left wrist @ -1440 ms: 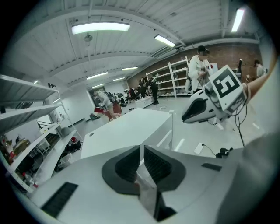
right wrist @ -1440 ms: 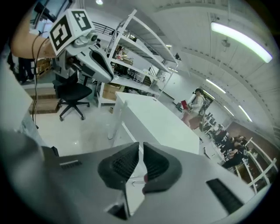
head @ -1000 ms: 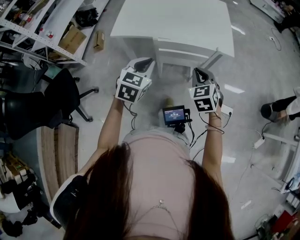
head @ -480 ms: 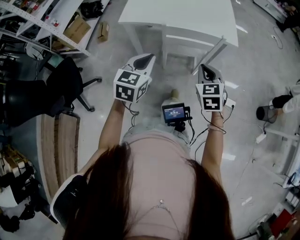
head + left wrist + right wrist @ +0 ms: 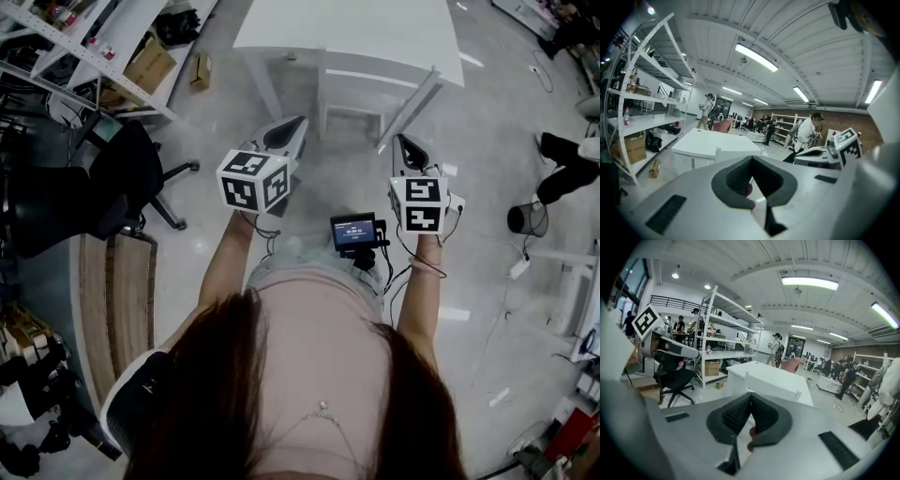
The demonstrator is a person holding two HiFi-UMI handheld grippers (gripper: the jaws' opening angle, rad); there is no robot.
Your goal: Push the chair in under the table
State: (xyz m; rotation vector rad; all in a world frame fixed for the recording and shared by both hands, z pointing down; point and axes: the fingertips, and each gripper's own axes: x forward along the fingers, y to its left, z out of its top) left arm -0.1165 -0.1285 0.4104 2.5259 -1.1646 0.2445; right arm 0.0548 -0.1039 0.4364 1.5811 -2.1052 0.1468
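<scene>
the white chair [image 5: 354,91] is sitting at the near edge of the white table [image 5: 375,33], its backrest lining up just under the tabletop's front edge and its seat hiding beneath, so the push is looking finished, or nearly so. the left gripper [image 5: 295,127] and the right gripper [image 5: 404,145] are hanging in the air apart from the chair, touching nothing. each is keeping its jaws pressed together with nothing between them, which is suiting a shove with blunt tips rather than a grasp. they are pointing side by side toward the backrest, spaced about as wide as it, probably so that both ends are getting equal pressure. a black office chair [image 5: 122,187] is standing well off to the left.
</scene>
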